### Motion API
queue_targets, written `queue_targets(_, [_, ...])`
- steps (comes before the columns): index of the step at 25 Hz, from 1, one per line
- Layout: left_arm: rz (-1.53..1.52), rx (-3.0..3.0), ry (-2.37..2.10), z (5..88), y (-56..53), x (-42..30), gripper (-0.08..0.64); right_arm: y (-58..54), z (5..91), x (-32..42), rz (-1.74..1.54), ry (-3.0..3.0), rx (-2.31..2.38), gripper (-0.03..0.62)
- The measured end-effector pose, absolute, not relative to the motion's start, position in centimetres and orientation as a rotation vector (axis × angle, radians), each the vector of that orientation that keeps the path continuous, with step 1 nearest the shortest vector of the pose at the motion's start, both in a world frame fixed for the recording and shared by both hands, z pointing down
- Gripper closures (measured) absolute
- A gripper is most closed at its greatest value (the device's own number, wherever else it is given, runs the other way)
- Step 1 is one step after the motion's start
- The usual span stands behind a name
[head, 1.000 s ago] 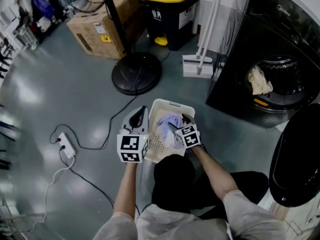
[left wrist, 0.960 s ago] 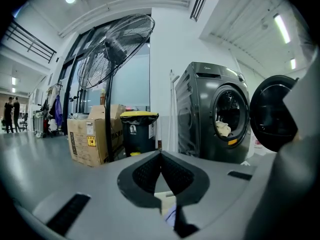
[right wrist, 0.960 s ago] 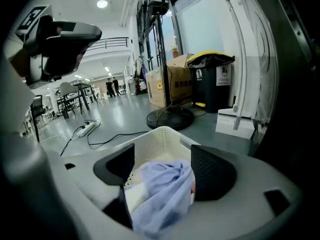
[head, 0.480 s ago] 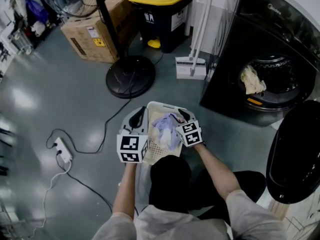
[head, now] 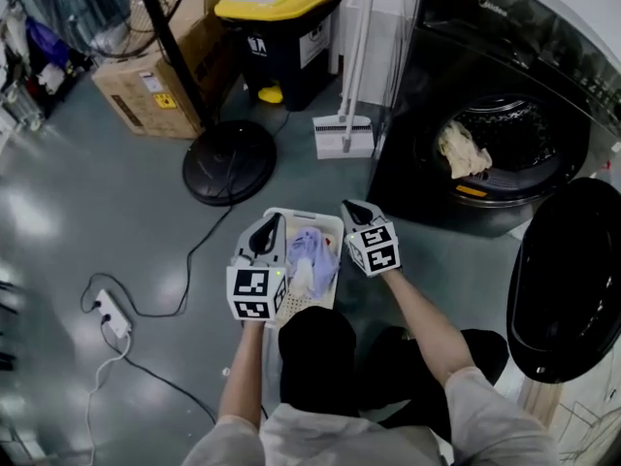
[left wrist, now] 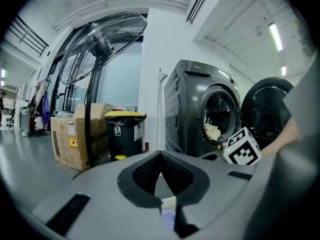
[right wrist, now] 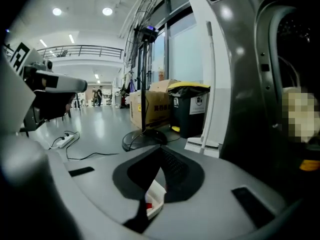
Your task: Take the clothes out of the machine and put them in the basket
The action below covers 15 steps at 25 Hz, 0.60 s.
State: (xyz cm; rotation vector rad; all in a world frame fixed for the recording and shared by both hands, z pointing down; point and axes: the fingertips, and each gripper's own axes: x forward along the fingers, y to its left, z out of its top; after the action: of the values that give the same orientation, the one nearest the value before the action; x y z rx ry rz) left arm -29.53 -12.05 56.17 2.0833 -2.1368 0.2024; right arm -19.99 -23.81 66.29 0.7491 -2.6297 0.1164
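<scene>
A white laundry basket (head: 309,213) stands on the floor in front of me with lavender and pale clothes (head: 310,255) lying in it. My left gripper (head: 269,223) (left wrist: 161,155) hovers over the basket's left rim, shut and empty. My right gripper (head: 351,207) (right wrist: 161,149) is just past the basket's right rim, pointing toward the dark washing machine (head: 417,163); its jaws have just been closing and nothing is between them. A cream cloth (head: 461,151) (left wrist: 212,132) hangs at the mouth of the open drum. The round door (head: 568,270) stands swung open at the right.
A fan's round black base (head: 229,161) and pole stand beyond the basket. Behind it are a cardboard box (head: 146,90) and a yellow-lidded bin (head: 277,27). A white brush (head: 343,134) leans beside the machine. A power strip (head: 107,316) with cable lies at the left.
My right gripper has lifted out of the basket, left the lavender clothes there, and moved right toward the machine with its jaws closing. The left gripper shifted slightly along the basket's left rim.
</scene>
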Motion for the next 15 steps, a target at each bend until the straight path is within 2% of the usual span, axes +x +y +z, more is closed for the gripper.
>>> queue_targets(7, [0.18,2.197,-2.017,56.1,-16.2,-25.4,0.541,-27.9,63.5,-13.6,0.105,-2.601,0.947,0.568])
queue_targets(15, [0.162,2.353,-1.829,55.9,-21.3,-17.2,0.541,-31.7,61.3,-2.5,0.135,-2.513,1.203,0.568])
